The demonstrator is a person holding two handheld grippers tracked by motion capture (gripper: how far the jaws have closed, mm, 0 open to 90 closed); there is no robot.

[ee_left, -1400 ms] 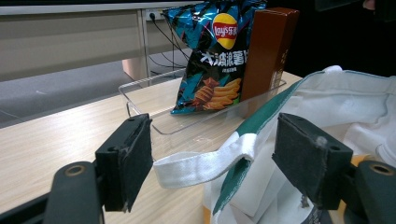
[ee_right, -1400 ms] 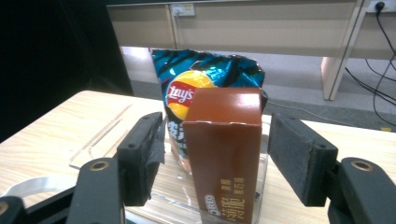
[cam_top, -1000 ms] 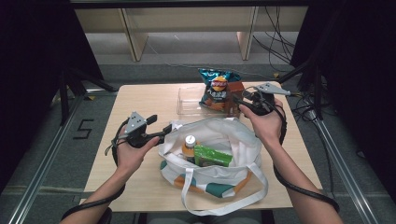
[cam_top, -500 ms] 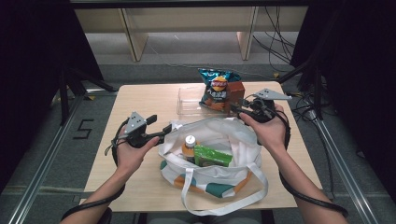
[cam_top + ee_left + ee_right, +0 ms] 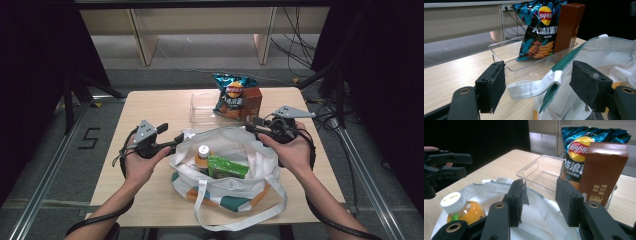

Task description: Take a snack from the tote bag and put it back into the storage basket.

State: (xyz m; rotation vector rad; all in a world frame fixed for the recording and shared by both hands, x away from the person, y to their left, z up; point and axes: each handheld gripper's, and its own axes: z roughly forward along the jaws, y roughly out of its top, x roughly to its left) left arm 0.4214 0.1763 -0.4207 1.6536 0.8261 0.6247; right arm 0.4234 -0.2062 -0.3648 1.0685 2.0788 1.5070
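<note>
1. Tote bag [image 5: 227, 170], white cloth with green and orange trim, sits at the middle of the table's [image 5: 150, 107] near edge, mouth held open; one white strap [image 5: 534, 85] passes between the left gripper's jaws.
2. Left gripper [image 5: 176, 141], at the bag's left rim, toward the table's left edge: jaws spread wide, pads clear of the strap and rim.
3. Orange bottle [image 5: 202, 156] with a white cap stands inside the bag, left of centre; a green packet [image 5: 227, 167] lies just beside it.
4. Clear tray [image 5: 202, 107] rests near the table's far edge; a blue chip bag [image 5: 231, 95] and a brown box [image 5: 251, 102] stand upright in its right end, touching.
5. Right gripper [image 5: 250, 127], at the bag's far right rim: jaws partly apart, having just been closing, with the white rim cloth [image 5: 534, 205] between them; whether the pads press on it cannot be told.
</note>
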